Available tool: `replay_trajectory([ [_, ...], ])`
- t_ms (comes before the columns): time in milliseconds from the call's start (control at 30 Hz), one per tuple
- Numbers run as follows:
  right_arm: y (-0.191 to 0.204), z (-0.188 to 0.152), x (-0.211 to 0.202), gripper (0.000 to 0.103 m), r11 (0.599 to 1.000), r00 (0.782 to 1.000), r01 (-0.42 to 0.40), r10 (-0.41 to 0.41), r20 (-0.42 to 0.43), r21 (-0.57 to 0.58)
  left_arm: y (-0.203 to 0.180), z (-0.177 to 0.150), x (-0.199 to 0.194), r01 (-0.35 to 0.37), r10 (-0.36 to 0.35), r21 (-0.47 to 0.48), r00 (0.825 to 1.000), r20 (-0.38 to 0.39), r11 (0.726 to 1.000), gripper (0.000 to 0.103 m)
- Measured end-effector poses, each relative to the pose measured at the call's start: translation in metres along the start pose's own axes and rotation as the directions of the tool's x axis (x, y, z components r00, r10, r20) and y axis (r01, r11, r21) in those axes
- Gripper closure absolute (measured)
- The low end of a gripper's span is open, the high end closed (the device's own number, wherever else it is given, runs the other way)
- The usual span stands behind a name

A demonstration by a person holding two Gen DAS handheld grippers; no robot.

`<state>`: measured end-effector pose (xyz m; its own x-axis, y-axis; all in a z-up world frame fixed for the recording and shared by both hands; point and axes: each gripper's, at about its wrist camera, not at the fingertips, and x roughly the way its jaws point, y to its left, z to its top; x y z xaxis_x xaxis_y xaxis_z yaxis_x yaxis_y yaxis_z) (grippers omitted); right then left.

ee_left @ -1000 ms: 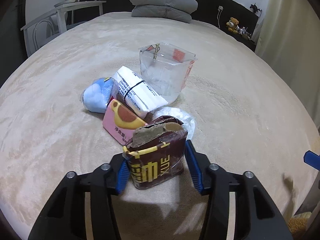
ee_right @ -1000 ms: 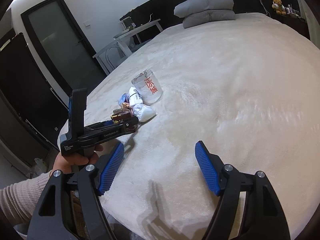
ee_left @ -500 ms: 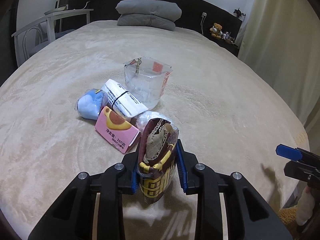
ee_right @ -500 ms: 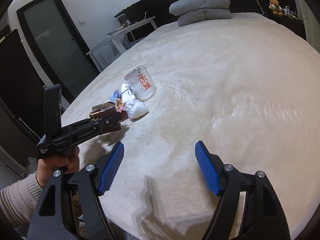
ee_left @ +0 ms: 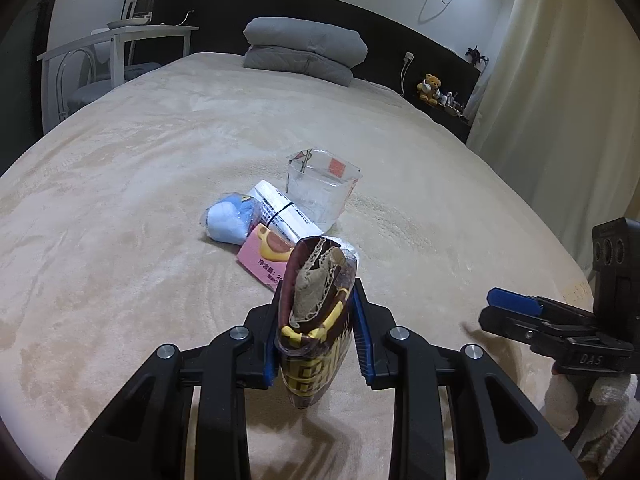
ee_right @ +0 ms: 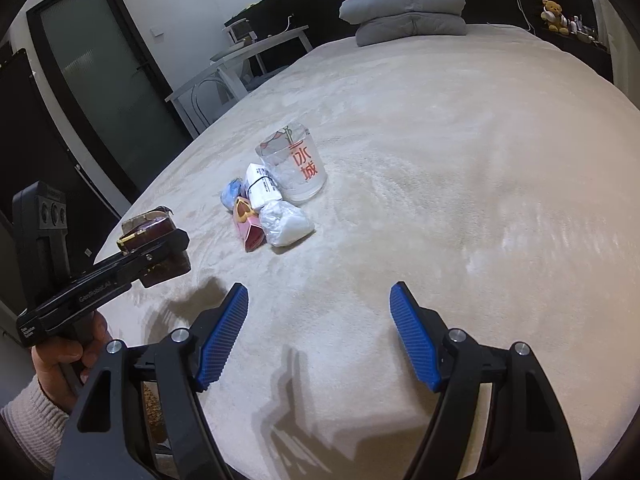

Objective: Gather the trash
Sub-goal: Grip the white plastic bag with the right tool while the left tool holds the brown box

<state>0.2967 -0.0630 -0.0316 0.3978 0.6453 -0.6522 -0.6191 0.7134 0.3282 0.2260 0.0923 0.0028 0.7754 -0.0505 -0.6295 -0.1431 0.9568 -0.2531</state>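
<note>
My left gripper point(ee_left: 318, 334) is shut on a crumpled brown snack wrapper point(ee_left: 316, 320) with yellow print, lifted off the beige bed point(ee_left: 120, 240). The same wrapper point(ee_right: 154, 236) shows in the right wrist view, squeezed in the left gripper point(ee_right: 160, 250) above the bed's near left corner. Further back lies a pile of trash: a clear plastic cup point(ee_left: 320, 188), a white packet point(ee_left: 280, 208), a blue bag point(ee_left: 230, 220), a pink box point(ee_left: 266, 258) and a clear plastic bag point(ee_right: 286, 226). My right gripper point(ee_right: 320, 330) hangs open over bare bed with nothing between its fingers.
Grey folded bedding point(ee_left: 304, 50) lies at the head of the bed against a dark headboard. A white table and chair point(ee_left: 108, 60) stand at the left, a curtain point(ee_left: 560, 80) at the right. A dark door point(ee_right: 104, 80) is past the bed's left side.
The left jaws closed on the brown wrapper, squashing it narrow, and lifted it back from the pile. The right gripper drifted closer to the left one, still open.
</note>
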Motion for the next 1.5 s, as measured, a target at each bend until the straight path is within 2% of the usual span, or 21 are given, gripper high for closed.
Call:
replay_trajectory([
  [433, 0.031, 0.024, 0.07, 0.03, 1.0, 0.999, -0.004, 0.005, -0.035, 0.03, 0.033, -0.001, -0.04, 0.035, -0.034, -0.048, 0.999, 0.035, 0.998, 0.074],
  [733, 0.016, 0.035, 0.112, 0.03, 0.972, 0.997, -0.039, 0.052, -0.048, 0.234, 0.043, -0.002, -0.054, 0.053, -0.051, -0.048, 0.998, 0.049, 0.997, 0.074],
  [1000, 0.013, 0.041, 0.125, 0.031, 0.953, 0.997, -0.062, 0.071, -0.019, 0.297, 0.049, -0.002, -0.055, 0.064, -0.062, -0.057, 0.997, 0.038, 0.996, 0.074],
  [1067, 0.013, 0.043, 0.129, 0.036, 0.952, 0.998, -0.052, 0.062, -0.022, 0.303, 0.05, -0.002, -0.054, 0.063, -0.061, -0.056, 0.998, 0.035, 0.996, 0.074],
  [1100, 0.012, 0.042, 0.13, 0.045, 0.947, 0.998, -0.046, 0.056, -0.025, 0.317, 0.051, -0.003, -0.054, 0.064, -0.062, -0.057, 0.998, 0.032, 0.996, 0.074],
  [1167, 0.007, 0.041, 0.129, 0.046, 0.938, 0.997, -0.061, 0.071, -0.017, 0.342, 0.051, -0.004, -0.053, 0.067, -0.065, -0.056, 0.998, 0.025, 0.996, 0.074],
  [1300, 0.007, 0.041, 0.122, 0.05, 0.943, 0.997, -0.074, 0.082, -0.013, 0.324, 0.05, -0.003, -0.052, 0.069, -0.067, -0.049, 0.997, 0.024, 0.996, 0.074],
  [1500, 0.013, 0.038, 0.108, 0.051, 0.954, 0.997, -0.077, 0.079, 0.004, 0.291, 0.05, -0.002, -0.05, 0.064, -0.063, -0.054, 0.998, 0.027, 0.996, 0.074],
])
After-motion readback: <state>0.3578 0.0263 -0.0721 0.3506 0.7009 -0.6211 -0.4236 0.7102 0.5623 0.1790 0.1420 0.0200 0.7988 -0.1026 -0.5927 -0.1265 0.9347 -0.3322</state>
